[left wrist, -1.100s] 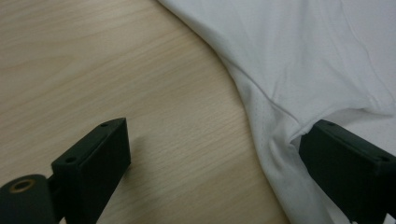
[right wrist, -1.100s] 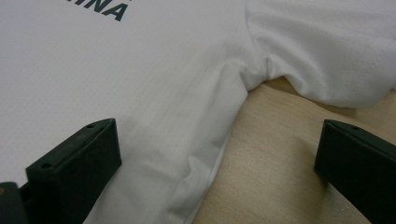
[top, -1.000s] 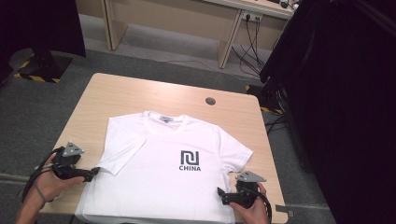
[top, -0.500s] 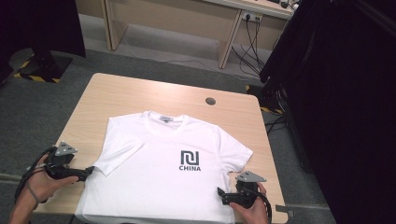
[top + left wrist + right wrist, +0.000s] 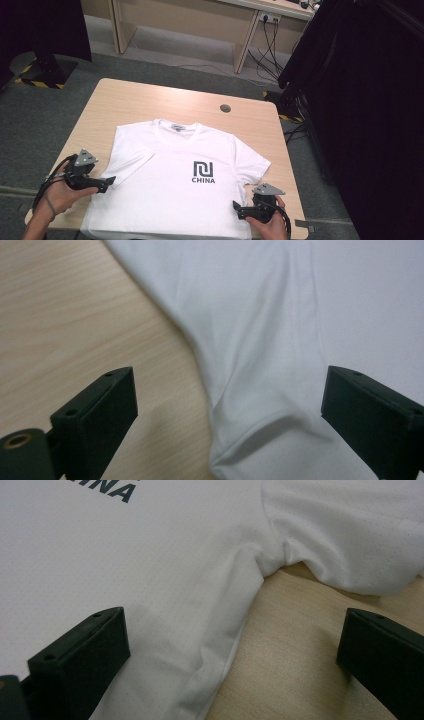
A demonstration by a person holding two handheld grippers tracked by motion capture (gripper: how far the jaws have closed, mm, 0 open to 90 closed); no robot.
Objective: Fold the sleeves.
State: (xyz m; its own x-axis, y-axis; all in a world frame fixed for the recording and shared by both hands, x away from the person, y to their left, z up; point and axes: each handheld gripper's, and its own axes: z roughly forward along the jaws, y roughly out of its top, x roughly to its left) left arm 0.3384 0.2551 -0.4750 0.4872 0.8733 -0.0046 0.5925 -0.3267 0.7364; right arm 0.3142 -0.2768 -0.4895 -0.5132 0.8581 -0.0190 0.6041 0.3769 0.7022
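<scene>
- Straddling the shirt's left side edge, your left gripper (image 5: 106, 180) is spread wide, with nothing between its jaws; in the left gripper view one jaw sits over bare wood and the other over cloth.
- Your right gripper (image 5: 239, 210) is likewise spread and empty, pointing left at the shirt's right side seam just below the armpit, where the right gripper view shows the seam running between the jaws.
- Out from both lies the white T-shirt (image 5: 185, 187), flat and face-up on the tabletop (image 5: 145, 102), collar far, hem at the near edge, long axis running near to far.
- The left sleeve (image 5: 131, 161) is folded in over the body; the right sleeve (image 5: 252, 162) is spread outward.
- Each side edge lies directly inward of its own gripper, so either hand looks about equally close; I judge a short inward push would bring cloth between the jaws.
</scene>
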